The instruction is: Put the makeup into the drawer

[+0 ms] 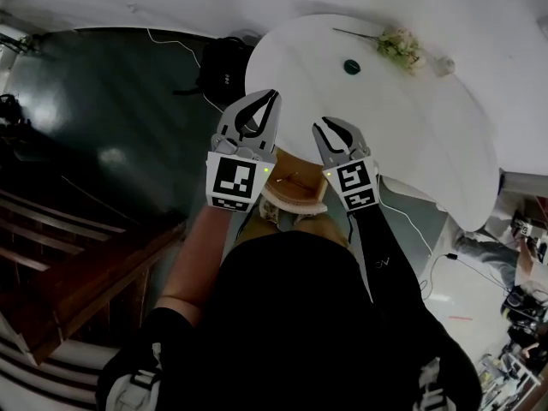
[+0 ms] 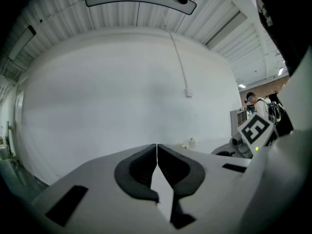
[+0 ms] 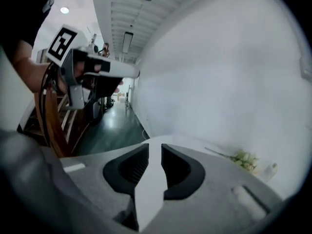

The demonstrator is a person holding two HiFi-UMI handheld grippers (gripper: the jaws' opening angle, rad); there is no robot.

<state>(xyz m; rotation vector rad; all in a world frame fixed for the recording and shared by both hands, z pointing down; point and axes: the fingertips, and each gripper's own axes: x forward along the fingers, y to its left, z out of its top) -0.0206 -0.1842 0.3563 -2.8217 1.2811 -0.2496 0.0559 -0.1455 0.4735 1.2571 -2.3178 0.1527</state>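
Observation:
A small dark green round item [image 1: 352,67] lies on the white round table [image 1: 428,135], far from both grippers. Below the table's near edge an open light wooden drawer [image 1: 295,188] shows between the grippers, with something small inside that I cannot make out. My left gripper [image 1: 274,96] hangs above the table's near left edge, jaws shut tip to tip and empty [image 2: 156,146]. My right gripper [image 1: 330,128] is raised beside it over the drawer. A narrow gap stands between its jaws, with nothing in it [image 3: 155,146].
A bunch of pale flowers [image 1: 401,48] [image 3: 243,160] and a small white bottle [image 1: 443,65] sit at the table's far side. A black bag [image 1: 224,67] lies on the dark floor to the left. Wooden steps [image 1: 77,255] stand at the left. Cables trail at the right.

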